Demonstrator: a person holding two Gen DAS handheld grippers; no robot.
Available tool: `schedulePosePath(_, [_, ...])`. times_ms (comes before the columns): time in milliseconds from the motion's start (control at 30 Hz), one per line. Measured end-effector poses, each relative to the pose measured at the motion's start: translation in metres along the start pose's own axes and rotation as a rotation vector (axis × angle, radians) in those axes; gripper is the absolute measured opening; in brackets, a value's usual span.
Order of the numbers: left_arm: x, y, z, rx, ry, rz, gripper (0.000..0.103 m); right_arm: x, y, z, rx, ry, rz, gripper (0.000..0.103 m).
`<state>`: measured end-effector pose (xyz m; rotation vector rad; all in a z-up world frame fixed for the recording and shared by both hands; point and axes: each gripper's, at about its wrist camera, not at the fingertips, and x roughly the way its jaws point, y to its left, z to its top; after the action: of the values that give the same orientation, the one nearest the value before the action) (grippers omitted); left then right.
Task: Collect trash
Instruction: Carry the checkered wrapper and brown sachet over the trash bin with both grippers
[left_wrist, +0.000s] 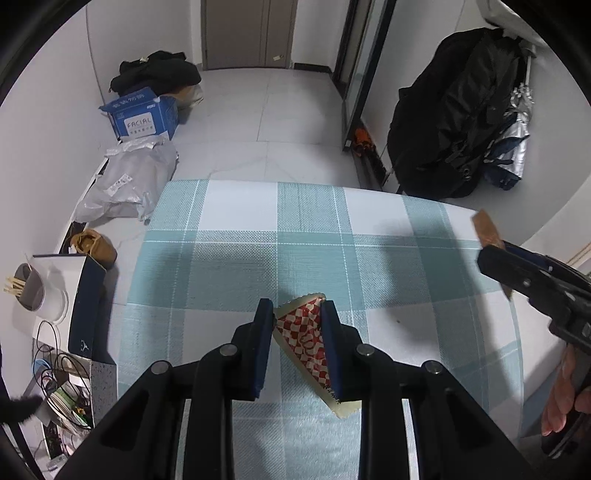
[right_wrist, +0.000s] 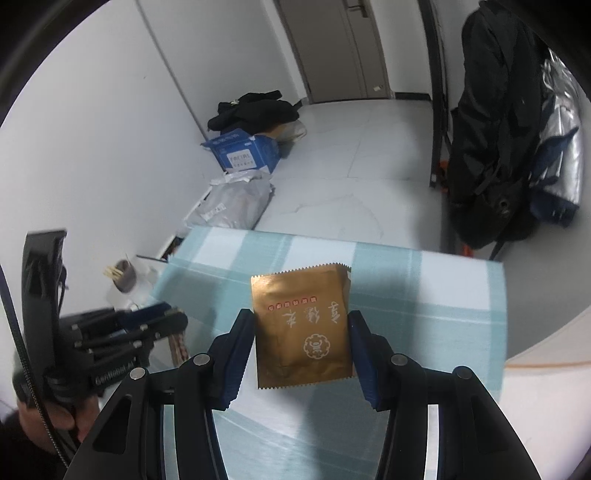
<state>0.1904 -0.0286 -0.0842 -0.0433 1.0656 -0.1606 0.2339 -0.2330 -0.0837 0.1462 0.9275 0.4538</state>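
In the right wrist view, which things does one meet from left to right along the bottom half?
left tool → cup of sticks → gold packet held in the right tool → checked tablecloth's right edge.

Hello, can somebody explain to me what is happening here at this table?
A person is collecting trash from a table with a checked cloth, holding a gripper in each hand. The left gripper is shut on a red-and-white checked wrapper. The right gripper is shut on a golden-brown sachet and holds it up above the cloth. I cannot see a trash bin in either view, so where the pieces will go is not clear.
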Motion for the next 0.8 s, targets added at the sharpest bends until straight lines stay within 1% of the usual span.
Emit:
schedulePosePath(233, [-0.016, 0.002, -0.011, 0.035, -0.016, -0.012, 0.021, -0.001, 0.018, -0.001, 0.028, 0.004, 0.008, 0.050])
schedulePosePath(300, [-0.022, 0.001, -0.015, 0.056, -0.027, -0.010, 0.021, 0.000, 0.023, -0.003, 0.027, 0.018, 0.029, 0.050])
schedulePosePath(367, [-0.026, 0.002, -0.018, 0.062, -0.033, -0.012, 0.021, 0.002, 0.028, -0.006, 0.015, 0.028, 0.024, 0.050])
schedulePosePath(433, [-0.031, 0.006, -0.020, 0.055, -0.041, -0.013, 0.021, 0.001, 0.029, -0.009, 0.028, 0.033, 0.022, 0.050])
schedulePosePath(533, [-0.036, 0.014, -0.025, 0.018, -0.039, -0.029, 0.021, -0.004, 0.028, -0.014, 0.060, 0.027, 0.026, 0.050])
schedulePosePath(600, [-0.040, 0.015, -0.029, 0.006, -0.045, -0.033, 0.021, -0.010, 0.029, -0.019, 0.059, 0.024, 0.014, 0.050])
schedulePosePath(667, [-0.046, 0.014, -0.032, 0.010, -0.060, -0.034, 0.021, -0.017, 0.030, -0.022, 0.058, 0.011, -0.003, 0.050])
schedulePosePath(800, [-0.058, 0.011, -0.035, 0.017, -0.084, -0.040, 0.021, -0.033, 0.033, -0.029, 0.069, -0.016, -0.003, 0.050])
